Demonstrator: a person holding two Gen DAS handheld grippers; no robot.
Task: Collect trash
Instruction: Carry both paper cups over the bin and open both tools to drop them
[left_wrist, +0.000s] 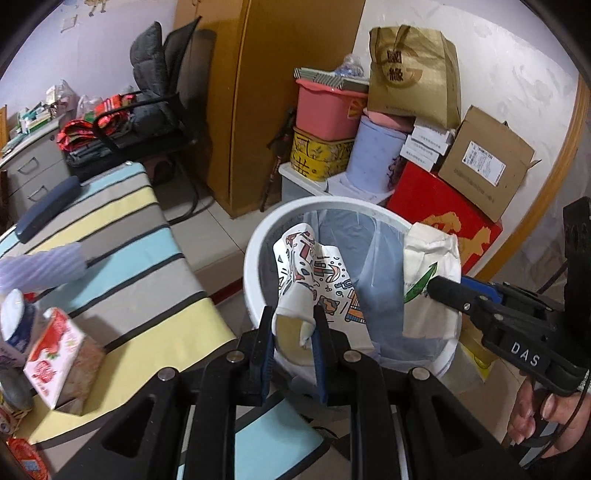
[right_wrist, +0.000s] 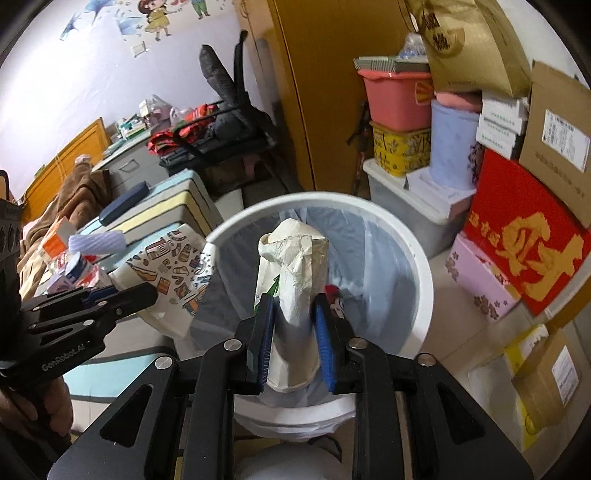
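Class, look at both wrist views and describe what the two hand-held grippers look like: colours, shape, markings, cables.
Both the left gripper and the right gripper are black, angular linkage frames with silver pivot bolts and triangular cut-outs. Each has two flat fingers faced with blue ribbed pads. Seen side-on, each has a pistol-style grip; the right one bears white letters "DAS", the left "GenRobot.AI". A thin black cable runs by the right one's handle.

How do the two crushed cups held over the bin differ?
The left cup carries a colourful doodle print; the right cup is plain cream with a green mark. The left cup hangs near the bin rim, the right cup over its middle. Both are crumpled paper, pinched between gripper pads.
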